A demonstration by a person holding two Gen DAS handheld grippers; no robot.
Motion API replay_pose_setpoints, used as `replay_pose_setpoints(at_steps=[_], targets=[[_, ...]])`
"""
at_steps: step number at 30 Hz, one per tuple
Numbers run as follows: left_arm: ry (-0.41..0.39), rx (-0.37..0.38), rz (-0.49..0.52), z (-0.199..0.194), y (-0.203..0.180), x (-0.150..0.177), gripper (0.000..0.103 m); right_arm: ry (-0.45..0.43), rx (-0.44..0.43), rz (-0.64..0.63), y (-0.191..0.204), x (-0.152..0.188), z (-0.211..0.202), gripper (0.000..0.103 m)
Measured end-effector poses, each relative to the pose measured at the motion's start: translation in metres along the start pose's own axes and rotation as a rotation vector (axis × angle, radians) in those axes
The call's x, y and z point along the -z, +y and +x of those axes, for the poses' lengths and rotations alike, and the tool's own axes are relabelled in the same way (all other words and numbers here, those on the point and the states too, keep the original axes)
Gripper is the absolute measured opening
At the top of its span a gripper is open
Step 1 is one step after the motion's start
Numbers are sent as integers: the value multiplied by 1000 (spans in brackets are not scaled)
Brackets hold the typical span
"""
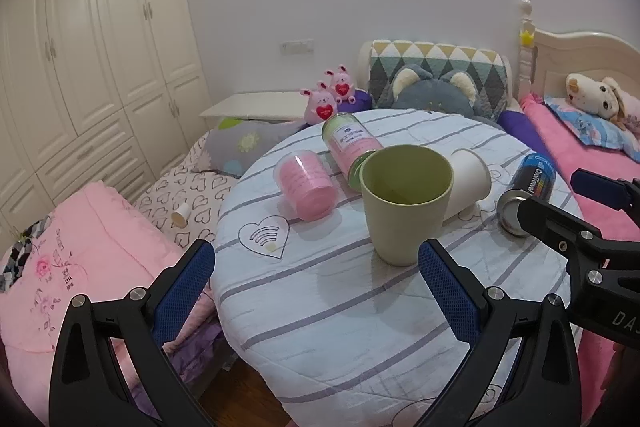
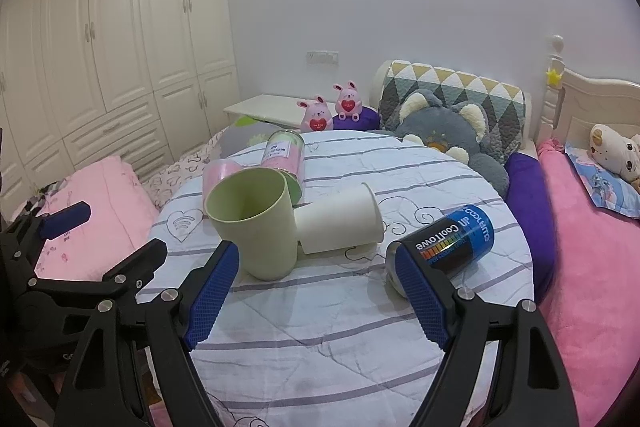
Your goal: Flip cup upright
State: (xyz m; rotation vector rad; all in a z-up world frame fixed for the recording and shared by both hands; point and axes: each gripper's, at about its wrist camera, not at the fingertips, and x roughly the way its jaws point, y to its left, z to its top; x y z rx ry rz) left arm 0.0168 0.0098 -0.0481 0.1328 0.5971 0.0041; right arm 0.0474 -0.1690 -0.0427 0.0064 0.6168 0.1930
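Observation:
A pale green cup (image 1: 406,203) stands upright on the round table, mouth up; it also shows in the right wrist view (image 2: 256,223). A white paper cup (image 1: 470,181) lies on its side behind it, touching it, and shows in the right wrist view (image 2: 340,223) too. My left gripper (image 1: 316,279) is open and empty, a little short of the green cup and to its left. My right gripper (image 2: 316,291) is open and empty, in front of the two cups; it also shows at the right of the left wrist view (image 1: 560,207).
The round table (image 1: 340,327) has a striped white cloth. On it lie a pink tub (image 1: 304,189), a pink and green canister (image 1: 350,147) and a blue and black can (image 2: 448,243). Beds with pink bedding (image 2: 592,287) and plush toys surround the table.

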Motion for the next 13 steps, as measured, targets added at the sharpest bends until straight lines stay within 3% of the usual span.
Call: replay_pose_setpoints(at_steps=[13], targets=[[5,22,-5,10,11,0,103,22,-3,-13,9,-4,14,82]])
